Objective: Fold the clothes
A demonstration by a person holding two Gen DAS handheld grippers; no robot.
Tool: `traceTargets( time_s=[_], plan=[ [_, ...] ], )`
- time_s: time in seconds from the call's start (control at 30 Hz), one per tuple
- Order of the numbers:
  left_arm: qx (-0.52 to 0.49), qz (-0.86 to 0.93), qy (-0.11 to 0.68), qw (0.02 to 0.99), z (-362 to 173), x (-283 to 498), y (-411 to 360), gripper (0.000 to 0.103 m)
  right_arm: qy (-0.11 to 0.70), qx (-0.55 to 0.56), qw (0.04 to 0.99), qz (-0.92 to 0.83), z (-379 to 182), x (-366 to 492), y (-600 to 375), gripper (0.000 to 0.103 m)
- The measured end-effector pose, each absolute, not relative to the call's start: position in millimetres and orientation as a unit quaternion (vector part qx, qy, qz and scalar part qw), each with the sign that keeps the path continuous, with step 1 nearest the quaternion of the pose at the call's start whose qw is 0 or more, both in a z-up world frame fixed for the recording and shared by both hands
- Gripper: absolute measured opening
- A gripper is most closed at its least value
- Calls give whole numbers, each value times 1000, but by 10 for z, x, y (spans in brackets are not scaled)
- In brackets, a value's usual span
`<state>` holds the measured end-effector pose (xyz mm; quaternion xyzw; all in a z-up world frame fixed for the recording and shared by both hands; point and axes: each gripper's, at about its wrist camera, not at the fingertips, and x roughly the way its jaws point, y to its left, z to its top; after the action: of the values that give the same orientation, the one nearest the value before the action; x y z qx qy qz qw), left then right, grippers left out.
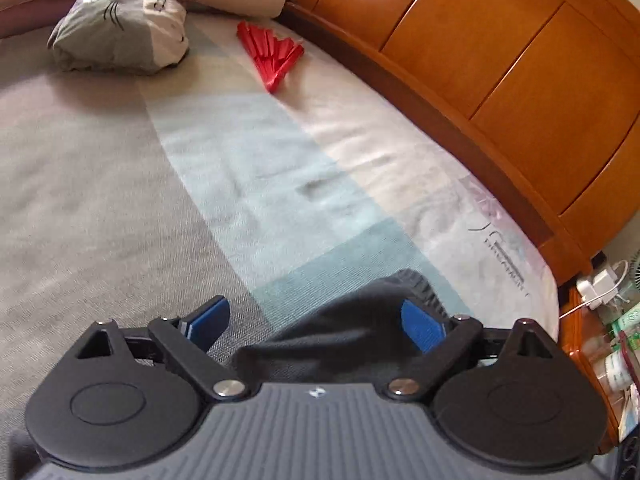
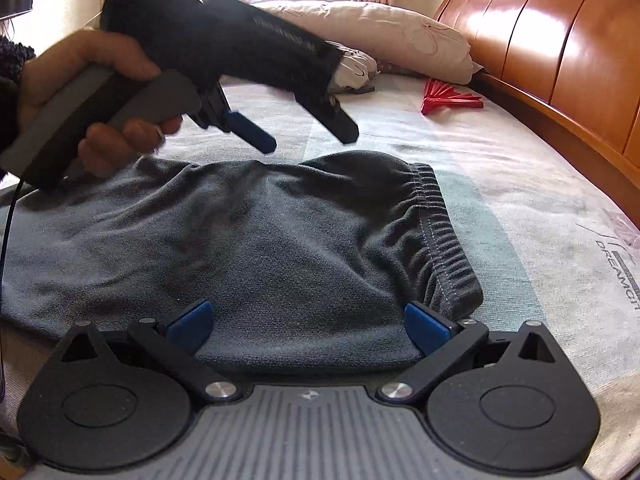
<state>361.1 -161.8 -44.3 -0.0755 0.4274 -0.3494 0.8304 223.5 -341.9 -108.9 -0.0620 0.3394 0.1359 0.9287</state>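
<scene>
The bed (image 2: 520, 168) spreads wide under me, bare sheet open ahead to the pillows (image 2: 384, 32) and walled on my right by the wooden headboard (image 2: 560, 40), with a red fan (image 2: 452, 98) lying near that edge. The grey shorts (image 2: 248, 240) lie flat at the near side, waistband (image 2: 444, 236) toward the headboard. My right gripper (image 2: 308, 326) sits low at their near hem, jaws wide with cloth between them, while my left hand (image 2: 76, 92) tilts the left gripper (image 2: 308, 128) down above the far edge, jaws also spread, gripping nothing.
</scene>
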Motion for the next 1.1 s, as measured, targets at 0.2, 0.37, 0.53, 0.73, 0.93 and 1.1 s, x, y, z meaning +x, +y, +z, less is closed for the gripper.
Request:
traceTargets(
  time_s=[0.2,0.37,0.53,0.73,0.93,1.1],
  plan=[
    [-83,-331,434,834,-481,3563,-1274,96,342,-60,930,124,-1076,2242,-3378,103],
    [-106,-310,459,826,-778,3431,-802,96,358,-58,925,110,-1012,2224,-3331,103],
    [-115,-248,458,846,-811,3373,-412,88,365,-54,923,107,-1007,2173,-3331,103],
    [-97,-292,461,832,-613,3185,-320,93,369,-53,923,98,-1009,2178,-3302,103],
    [-70,-287,484,824,-894,3106,-233,91,371,-50,922,95,-1012,2195,-3298,103],
    [-134,-222,443,858,-690,3230,-26,91,372,-50,922,92,-1009,2198,-3292,103]
  ],
)
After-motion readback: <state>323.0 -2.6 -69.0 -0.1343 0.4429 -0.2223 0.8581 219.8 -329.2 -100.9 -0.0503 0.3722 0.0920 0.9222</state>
